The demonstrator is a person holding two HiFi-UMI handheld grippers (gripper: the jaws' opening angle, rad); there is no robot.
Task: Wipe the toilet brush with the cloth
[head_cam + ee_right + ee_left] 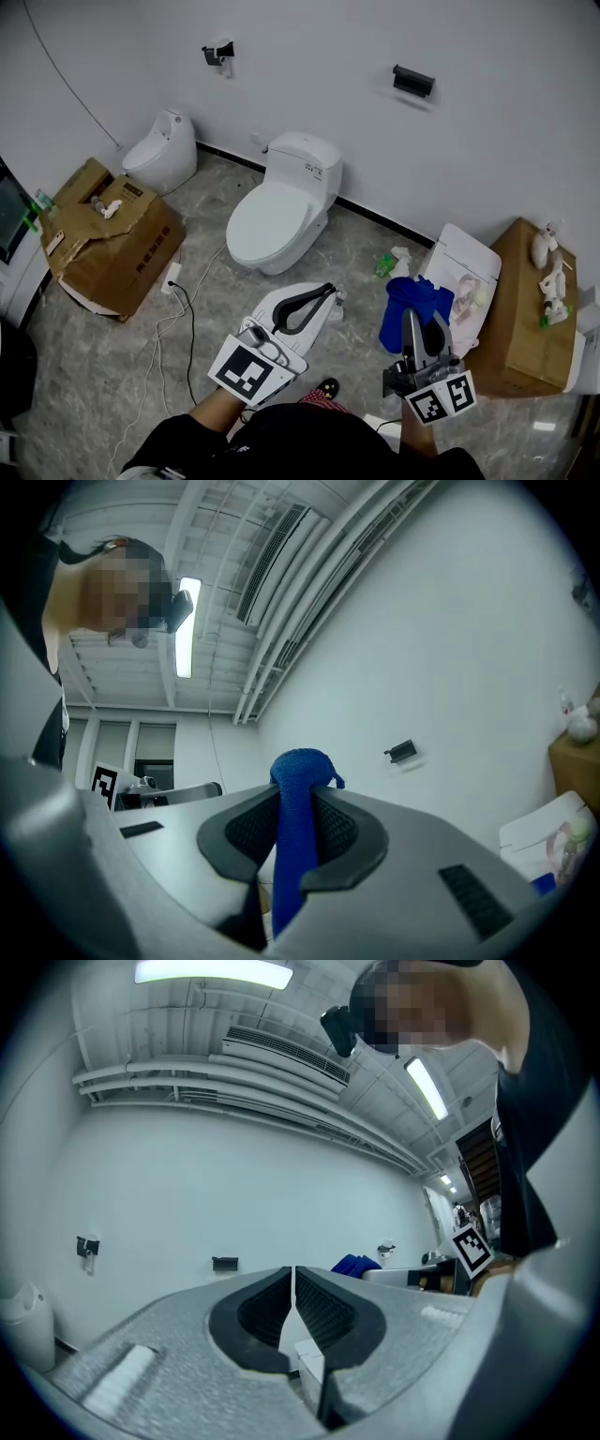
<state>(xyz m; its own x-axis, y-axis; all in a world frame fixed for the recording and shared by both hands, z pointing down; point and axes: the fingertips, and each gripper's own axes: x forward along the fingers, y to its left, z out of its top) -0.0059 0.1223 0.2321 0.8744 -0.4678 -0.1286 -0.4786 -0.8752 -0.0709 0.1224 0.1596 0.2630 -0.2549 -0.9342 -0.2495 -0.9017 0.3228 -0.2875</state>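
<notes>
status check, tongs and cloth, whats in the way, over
Left tongs shut, empty. Right tongs shut on blue cloth. No toilet brush in sight. White toilet ahead, nothing blocking.

Toilet (281, 211) ahead; left box (112, 244), right box (525, 314) flank; floor (366, 239) between open.

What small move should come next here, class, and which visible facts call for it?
Probably open the left gripper: its jaws are together on nothing, while the right gripper clamps the blue cloth. No toilet brush is held yet.
</notes>
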